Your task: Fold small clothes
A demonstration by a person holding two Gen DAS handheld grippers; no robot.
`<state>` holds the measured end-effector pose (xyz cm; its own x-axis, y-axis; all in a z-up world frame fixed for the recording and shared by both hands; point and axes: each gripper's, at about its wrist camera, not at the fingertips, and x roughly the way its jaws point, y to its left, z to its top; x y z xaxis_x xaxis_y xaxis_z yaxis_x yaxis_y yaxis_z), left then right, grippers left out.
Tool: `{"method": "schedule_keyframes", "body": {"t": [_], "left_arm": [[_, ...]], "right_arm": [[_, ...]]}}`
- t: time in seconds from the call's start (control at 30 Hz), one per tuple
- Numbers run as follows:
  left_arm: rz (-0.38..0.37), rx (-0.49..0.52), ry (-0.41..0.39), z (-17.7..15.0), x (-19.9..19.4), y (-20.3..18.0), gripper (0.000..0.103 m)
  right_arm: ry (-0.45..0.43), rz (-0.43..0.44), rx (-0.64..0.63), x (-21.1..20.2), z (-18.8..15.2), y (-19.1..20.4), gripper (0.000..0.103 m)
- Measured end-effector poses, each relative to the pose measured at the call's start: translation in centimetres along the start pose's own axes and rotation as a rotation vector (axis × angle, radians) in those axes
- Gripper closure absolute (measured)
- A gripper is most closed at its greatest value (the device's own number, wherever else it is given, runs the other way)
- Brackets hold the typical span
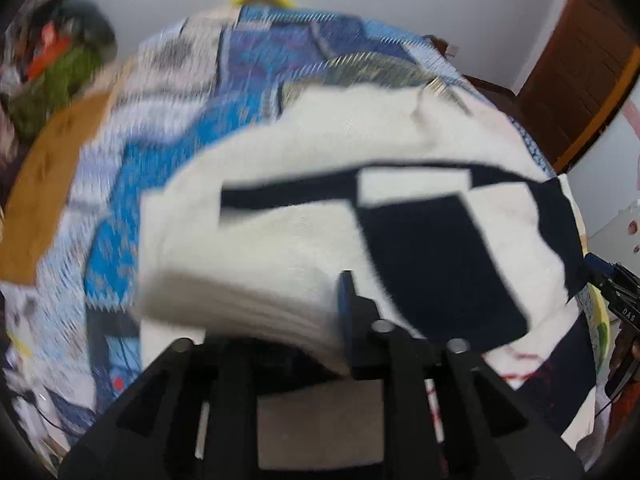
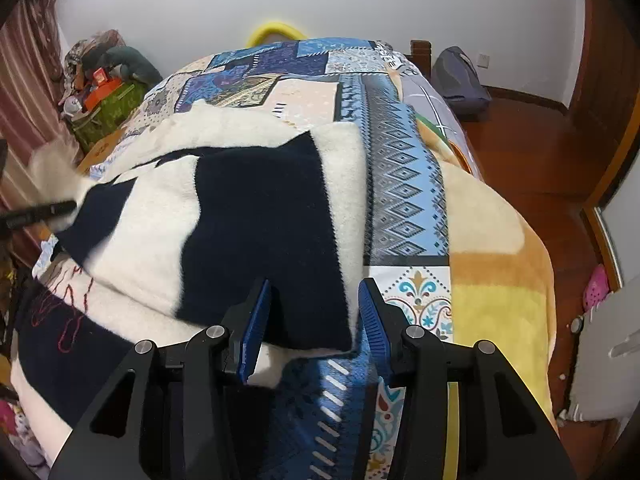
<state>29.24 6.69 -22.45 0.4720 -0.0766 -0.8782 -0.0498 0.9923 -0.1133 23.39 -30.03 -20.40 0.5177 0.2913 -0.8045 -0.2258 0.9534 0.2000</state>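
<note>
A small cream and navy fleece garment [image 2: 224,216] lies partly folded on the patterned bedspread [image 2: 404,184]. My right gripper [image 2: 314,320] is open, its blue pads on either side of the garment's near navy corner. My left gripper [image 1: 344,320] is shut on a cream edge of the garment [image 1: 280,272] and holds it lifted above the bed; the view is blurred. The left gripper's tip [image 2: 52,210] shows at the left edge of the right wrist view. The right gripper [image 1: 612,292] shows at the right edge of the left wrist view.
The bed has a blue patchwork cover and a yellow blanket [image 2: 500,280] on the right. A cluttered pile [image 2: 100,80] sits at the far left by the curtain. A wooden floor [image 2: 532,152] and a door are on the right. A yellow ring [image 2: 276,30] stands behind the bed.
</note>
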Motion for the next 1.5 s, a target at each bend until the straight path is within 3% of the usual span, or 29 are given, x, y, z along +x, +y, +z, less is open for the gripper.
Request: {"method": "schedule_keyframes", "body": {"t": [0.1,0.27,0.33,0.4,0.43,0.6,0.7,0.87,0.93,1.07,1.43,1.5], "left_arm": [[-0.017,-0.063,-0.036,-0.7,-0.5,1.3,0.056],[-0.076,-0.133,-0.032,-0.3,-0.2,3.4,0.056],[-0.094,-0.150,-0.034,-0.2,-0.1,3.9,0.066],[-0.109,-0.132,-0.030,0.3,-0.1,3.7,0.092],[-0.095,-0.112,-0.042,0.5,-0.4,3.4,0.095],[-0.032,0.021,-0.163,2.0,-4.0,1.8,0.096],[0.002,0.038,-0.208,2.5,-5.3,2.4,0.096],[0.006,-0.014,-0.121,1.9,-2.3,5.4,0.096],[-0.013,-0.040,-0.056,1.1,-0.4,6.5,0.092],[0.043,-0.037,-0.030,-0.4,1.0,7.5,0.070],[0.176,-0.079,-0.013,-3.9,-1.4,11.9,0.065],[0.177,-0.095,-0.003,-4.8,-2.3,12.5,0.065]], "right_arm": [[0.003,-0.009,-0.012,-0.1,0.1,0.7,0.061],[0.009,-0.024,-0.029,-0.3,0.2,1.6,0.061],[0.007,-0.029,-0.035,-0.4,0.4,1.9,0.061],[0.003,-0.032,-0.041,-0.5,0.6,2.1,0.061],[0.001,-0.035,-0.042,-0.4,0.7,2.2,0.061],[-0.008,-0.035,-0.044,-0.4,1.2,2.8,0.061],[-0.014,-0.027,-0.050,-0.5,1.5,3.4,0.061],[-0.025,-0.003,-0.072,-0.1,2.0,4.6,0.057],[-0.019,0.007,-0.085,0.4,2.1,5.2,0.056],[0.012,0.001,-0.104,1.7,1.9,5.8,0.055],[0.040,-0.022,-0.122,0.5,0.6,5.1,0.055],[0.042,-0.034,-0.125,-0.2,0.3,5.0,0.050]]}}
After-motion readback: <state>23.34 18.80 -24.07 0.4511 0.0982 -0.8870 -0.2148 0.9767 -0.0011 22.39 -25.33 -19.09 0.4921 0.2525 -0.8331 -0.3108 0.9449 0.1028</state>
